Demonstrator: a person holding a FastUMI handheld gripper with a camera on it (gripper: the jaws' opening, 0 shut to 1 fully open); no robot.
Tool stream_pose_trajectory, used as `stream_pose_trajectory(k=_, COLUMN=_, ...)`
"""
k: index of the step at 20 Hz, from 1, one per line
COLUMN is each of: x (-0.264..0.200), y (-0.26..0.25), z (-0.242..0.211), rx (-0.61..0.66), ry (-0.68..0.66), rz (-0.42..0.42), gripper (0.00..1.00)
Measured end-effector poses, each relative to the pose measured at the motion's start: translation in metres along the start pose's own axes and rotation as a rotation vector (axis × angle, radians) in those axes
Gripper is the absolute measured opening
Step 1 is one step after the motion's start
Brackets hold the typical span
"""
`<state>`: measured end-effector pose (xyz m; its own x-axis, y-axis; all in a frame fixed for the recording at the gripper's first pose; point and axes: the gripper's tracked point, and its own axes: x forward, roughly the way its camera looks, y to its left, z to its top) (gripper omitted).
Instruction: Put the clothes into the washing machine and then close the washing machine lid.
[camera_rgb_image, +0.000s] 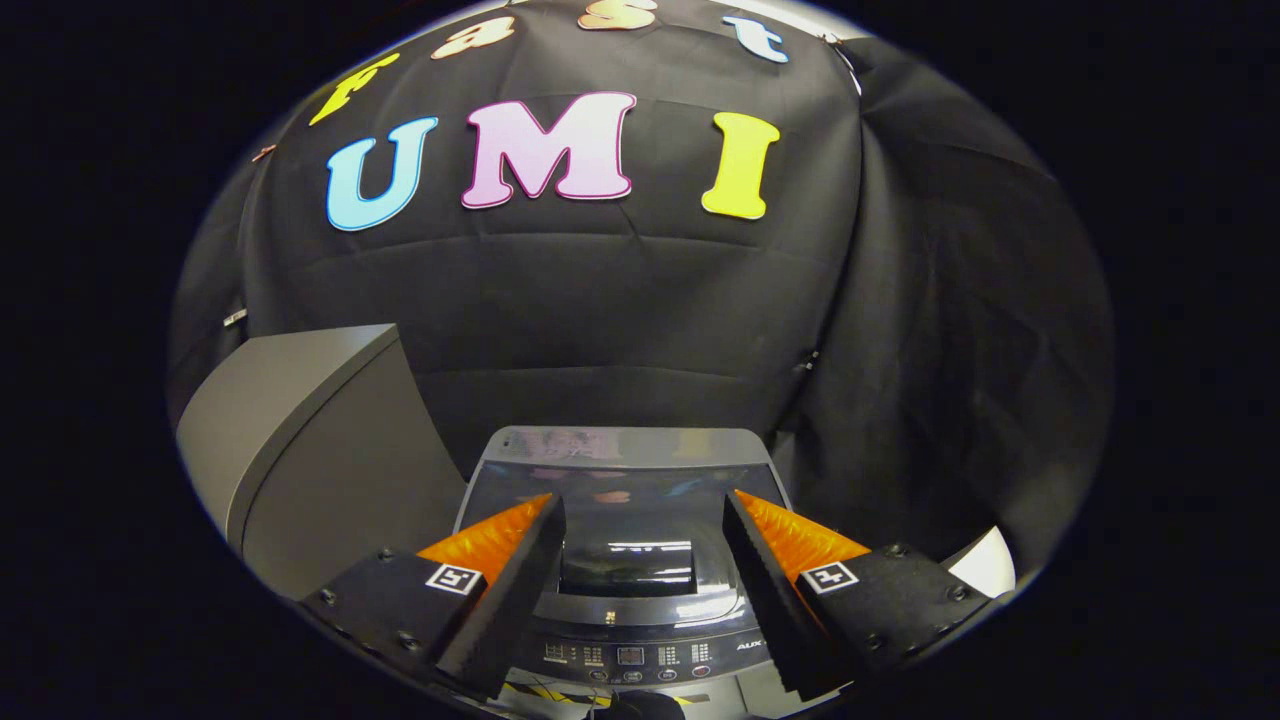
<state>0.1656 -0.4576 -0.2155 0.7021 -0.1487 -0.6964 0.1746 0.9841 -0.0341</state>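
Tongs (640, 510) open, empty, above washing machine (625, 640); lid (622, 500) down.

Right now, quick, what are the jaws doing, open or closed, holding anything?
Gripper: open, jaws spread wide and holding nothing, poised above the washing machine, whose lid lies shut between and beyond them.

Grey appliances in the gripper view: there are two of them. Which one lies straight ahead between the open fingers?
The washing machine with the glossy lid and control panel sits between the open gripper fingers; the plain grey cabinet stands off to its left.
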Motion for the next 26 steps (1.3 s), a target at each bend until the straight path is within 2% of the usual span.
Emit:
stream_pose_trajectory(k=7, x=0.003, y=0.009, z=0.031, rx=0.038, ry=-0.085, rz=0.004, gripper=1.00)
stream_pose_trajectory(k=13, x=0.002, y=0.048, z=0.077, rx=0.109, ry=-0.211, rz=0.087, gripper=1.00)
stream_pose_trajectory(k=18, x=0.007, y=0.068, z=0.111, rx=0.087, ry=-0.326, rz=0.115, gripper=1.00)
stream_pose_trajectory(k=26, x=-0.001, y=0.095, z=0.122, rx=0.034, ry=-0.368, rz=0.146, gripper=1.00)
